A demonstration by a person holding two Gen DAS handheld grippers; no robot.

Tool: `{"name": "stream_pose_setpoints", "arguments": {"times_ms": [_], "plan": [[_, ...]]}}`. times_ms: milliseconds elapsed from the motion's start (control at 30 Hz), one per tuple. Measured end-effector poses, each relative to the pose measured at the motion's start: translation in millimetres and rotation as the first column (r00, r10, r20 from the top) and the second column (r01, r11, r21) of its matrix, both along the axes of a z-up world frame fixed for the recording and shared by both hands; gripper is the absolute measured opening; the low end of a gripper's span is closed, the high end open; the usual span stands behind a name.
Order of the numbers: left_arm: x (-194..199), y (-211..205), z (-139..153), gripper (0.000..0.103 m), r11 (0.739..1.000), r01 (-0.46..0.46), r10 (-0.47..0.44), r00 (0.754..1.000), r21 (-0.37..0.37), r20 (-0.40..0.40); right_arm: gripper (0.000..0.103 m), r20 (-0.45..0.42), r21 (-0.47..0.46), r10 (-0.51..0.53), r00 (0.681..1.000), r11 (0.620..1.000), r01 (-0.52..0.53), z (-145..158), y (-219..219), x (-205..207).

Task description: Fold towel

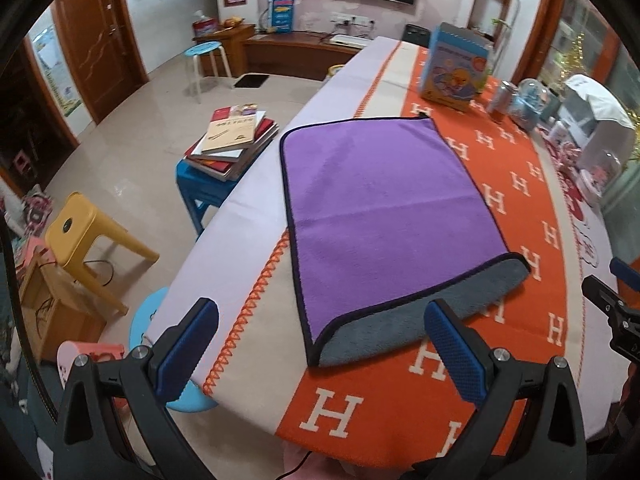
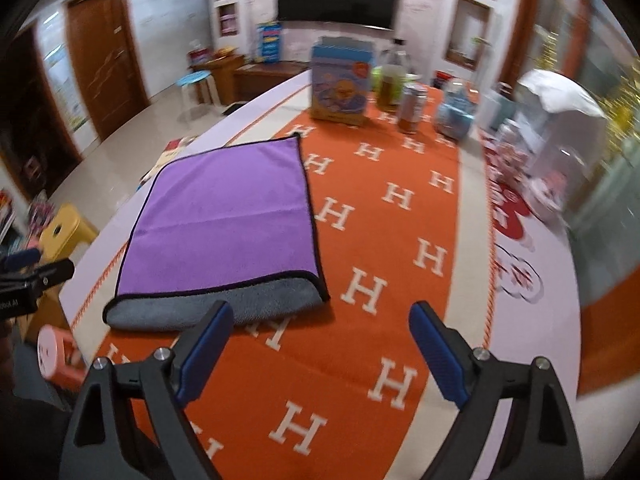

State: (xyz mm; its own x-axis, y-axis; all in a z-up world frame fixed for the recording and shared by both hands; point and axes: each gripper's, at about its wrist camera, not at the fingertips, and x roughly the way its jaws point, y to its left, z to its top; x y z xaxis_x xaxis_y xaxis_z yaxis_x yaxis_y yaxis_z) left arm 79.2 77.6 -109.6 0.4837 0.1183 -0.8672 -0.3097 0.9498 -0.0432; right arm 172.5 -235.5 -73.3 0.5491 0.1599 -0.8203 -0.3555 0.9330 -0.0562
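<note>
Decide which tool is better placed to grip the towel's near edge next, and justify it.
Left, probably. The left tool is open right at the towel's near edge; the right tool hangs over bare cloth beside it.

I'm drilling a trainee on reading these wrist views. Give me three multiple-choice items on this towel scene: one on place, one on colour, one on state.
1. Where does the towel lie?
A. on the yellow stool
B. on the table's orange H-patterned cloth
C. on the floor

2. What colour is the towel's underside showing at its near edge?
A. grey
B. green
C. white

3. How do the left gripper and right gripper stand?
A. both shut on the towel
B. one open, one shut
C. both open, holding nothing

Answers: 1 B, the towel rests flat on the cloth. 2 A, a grey strip sticks out below the purple layer. 3 C, each gripper's fingers are spread wide apart.
</note>
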Motion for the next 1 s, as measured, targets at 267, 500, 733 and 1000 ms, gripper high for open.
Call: {"name": "stream_pose_setpoints", "arguments": {"times_ms": [267, 500, 733, 1000], "plan": [[0.4, -7.5, -30.7, 0.102, 0.998, -0.064, 0.064, 0.997, -0.002, -0.037, 0.087, -0.027, -0.032, 0.188, 0.982, 0.982, -0.189, -33.6, 9.3, 29.1], [6.1, -6.7, -61.1, 0.102, 0.996, -0.080, 0.078, 0.994, -0.025, -0.080, 0.083, -0.073, -0.021, 0.269, 0.961, 0.962, -0.271, -60.4, 14.2, 50.6], [17.6, 1.0, -86.9, 0.102, 0.989, -0.108, 0.094, 0.986, -0.097, -0.136, 0.077, -0.133, -0.003, 0.326, 0.936, 0.944, -0.330, -85.5, 20.4, 64.9], [24.3, 3.0, -110.4, 0.102, 0.976, -0.138, 0.104, 0.975, -0.166, -0.195, 0.063, -0.179, 0.019, 0.374, 0.910, 0.926, -0.376, -103.0, 28.4, 70.1]]}}
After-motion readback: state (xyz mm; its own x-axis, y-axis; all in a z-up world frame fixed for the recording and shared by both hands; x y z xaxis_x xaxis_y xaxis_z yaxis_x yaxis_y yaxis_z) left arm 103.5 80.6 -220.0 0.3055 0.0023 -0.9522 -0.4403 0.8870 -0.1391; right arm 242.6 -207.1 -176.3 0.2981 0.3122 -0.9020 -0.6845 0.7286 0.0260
